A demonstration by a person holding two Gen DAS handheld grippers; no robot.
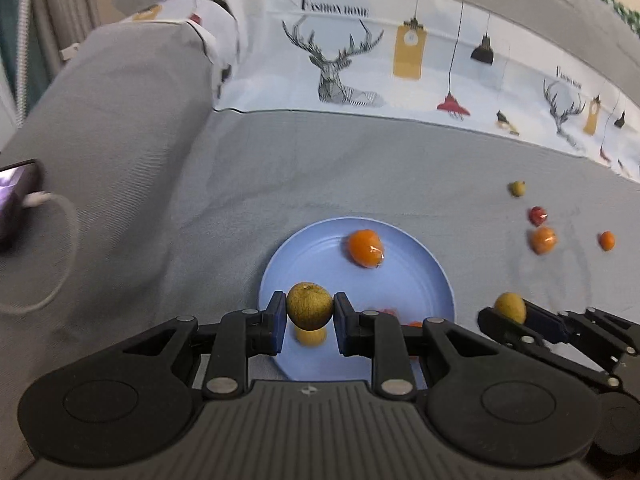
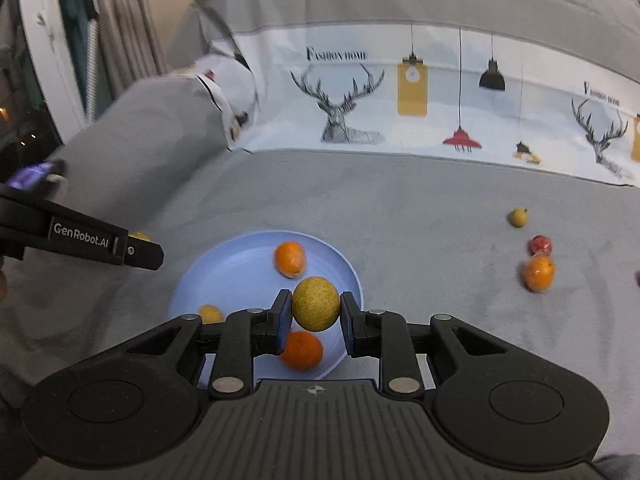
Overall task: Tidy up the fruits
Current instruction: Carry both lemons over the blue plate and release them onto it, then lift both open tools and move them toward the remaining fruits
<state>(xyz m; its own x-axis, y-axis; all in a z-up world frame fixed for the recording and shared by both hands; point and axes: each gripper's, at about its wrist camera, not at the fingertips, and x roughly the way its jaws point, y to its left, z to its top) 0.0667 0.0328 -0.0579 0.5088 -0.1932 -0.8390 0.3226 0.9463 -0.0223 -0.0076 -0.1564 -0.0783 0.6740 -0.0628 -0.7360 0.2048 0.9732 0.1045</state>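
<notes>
A blue plate [image 1: 400,280] [image 2: 240,264] lies on a grey sofa seat. My left gripper [image 1: 309,314] is shut on a yellow-green round fruit [image 1: 309,306] above the plate's near left rim. My right gripper [image 2: 315,311] is shut on a yellow-green round fruit [image 2: 315,304] above the plate's right side; it also shows in the left wrist view [image 1: 510,307]. On the plate lie a wrapped orange [image 1: 365,248] [image 2: 290,259], another orange [image 2: 302,350] and a small yellow fruit [image 2: 210,314]. Loose on the seat at right are a yellow fruit [image 2: 518,217], a red fruit [image 2: 540,245] and a wrapped orange [image 2: 539,273].
A printed cloth with deer and lamps [image 1: 348,68] covers the sofa back. The grey armrest [image 1: 120,92] rises at left, with a phone on a white cable [image 1: 20,196] on it. A small orange fruit [image 1: 607,240] lies at far right.
</notes>
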